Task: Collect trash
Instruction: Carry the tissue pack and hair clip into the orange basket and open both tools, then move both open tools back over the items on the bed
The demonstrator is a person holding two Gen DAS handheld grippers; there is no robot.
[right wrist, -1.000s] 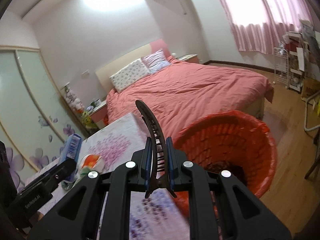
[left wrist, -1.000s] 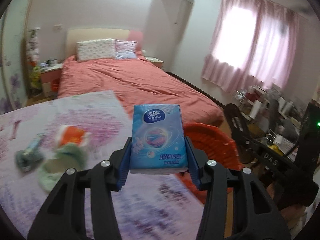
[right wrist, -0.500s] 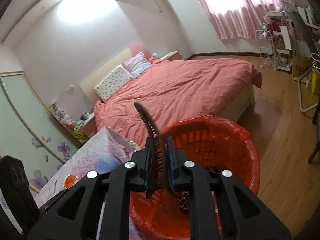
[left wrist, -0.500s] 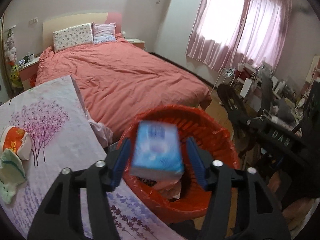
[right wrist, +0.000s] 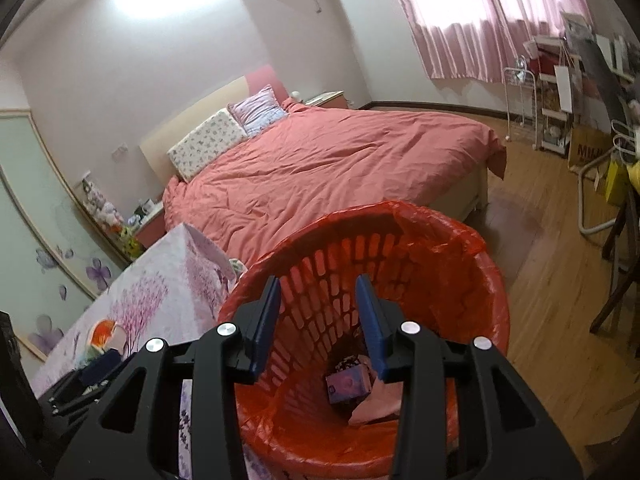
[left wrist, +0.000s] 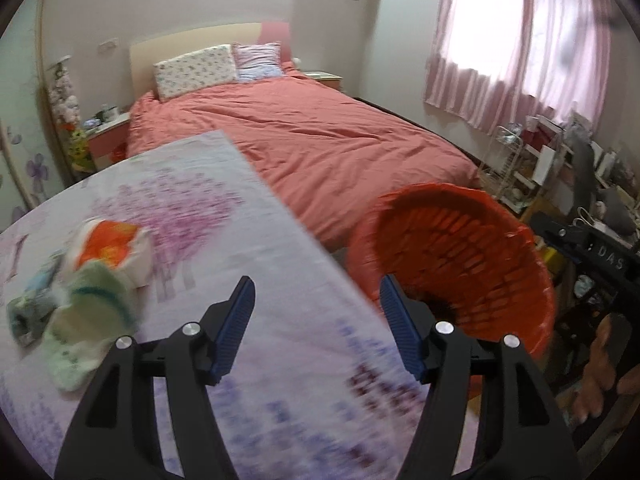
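- the left gripper is held wide apart with nothing in it, above the floral tablecloth; crumpled wrappers lie at 9 o'clock
- the right gripper is spread and empty over the slatted red basket; a small packet lies inside at 6 o'clock
- soft, crinkly wrappers could be pinched poorly and slip out; the thin liner could be snagged
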